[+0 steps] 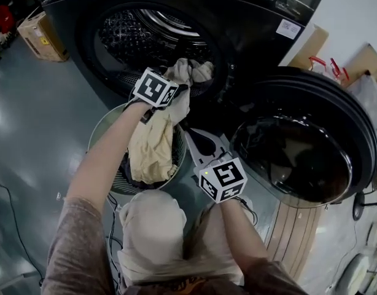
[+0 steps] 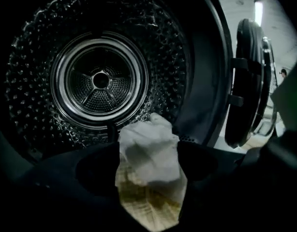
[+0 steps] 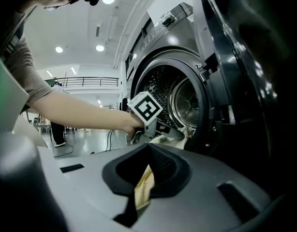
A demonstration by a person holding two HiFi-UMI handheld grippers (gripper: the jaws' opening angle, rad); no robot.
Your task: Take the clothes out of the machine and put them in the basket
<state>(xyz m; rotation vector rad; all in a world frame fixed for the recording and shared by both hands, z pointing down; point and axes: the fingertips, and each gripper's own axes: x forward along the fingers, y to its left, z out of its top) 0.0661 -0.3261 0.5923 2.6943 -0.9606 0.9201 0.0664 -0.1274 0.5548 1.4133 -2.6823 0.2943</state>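
A pale beige cloth hangs from the lip of the machine's drum down into the round basket below it. My left gripper is at the drum's mouth. Its jaws stand wide apart, open, with a bunched white and beige lump of the cloth between them. Behind the lump the drum looks bare. My right gripper sits lower, by the basket's right rim, pointing at the machine. Its jaws are nearly together, shut on a thin strip of the beige cloth.
The machine's round door stands swung open at the right, close beside my right gripper. A cardboard box sits on the floor at the far left and a cable lies near the left. My knees are just below the basket.
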